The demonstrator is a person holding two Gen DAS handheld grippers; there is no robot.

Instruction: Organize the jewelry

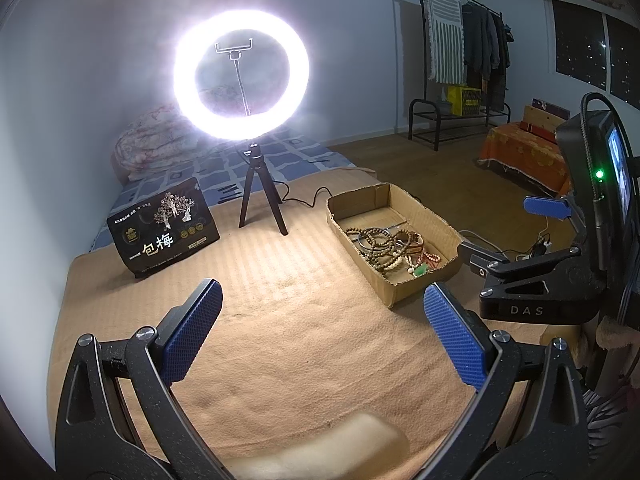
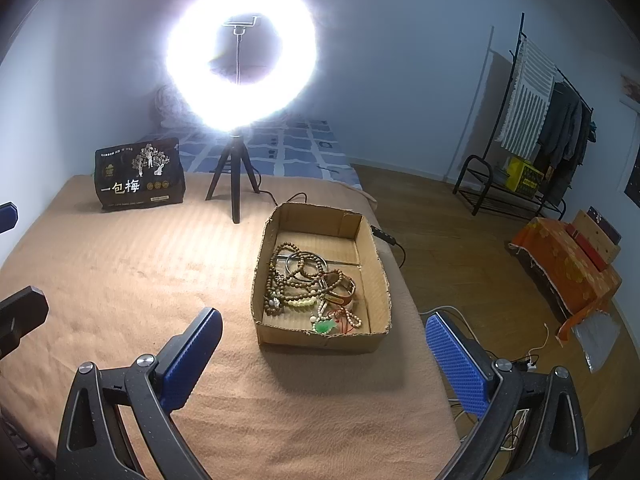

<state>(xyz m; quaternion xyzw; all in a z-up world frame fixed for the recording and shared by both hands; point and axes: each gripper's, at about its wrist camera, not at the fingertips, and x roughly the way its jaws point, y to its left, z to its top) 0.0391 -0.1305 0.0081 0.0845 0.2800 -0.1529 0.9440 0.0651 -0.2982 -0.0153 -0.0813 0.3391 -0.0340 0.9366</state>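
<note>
left gripper (image 1: 322, 334) agape, hovering | right gripper (image 2: 324, 354) agape near cardboard box (image 2: 320, 338)

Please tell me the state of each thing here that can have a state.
Left gripper: open, empty.
Right gripper: open, empty.
Brown cardboard box: open-topped, holds tangled jewelry.
White ring light: switched on.
Black snack bag: standing upright.
</note>
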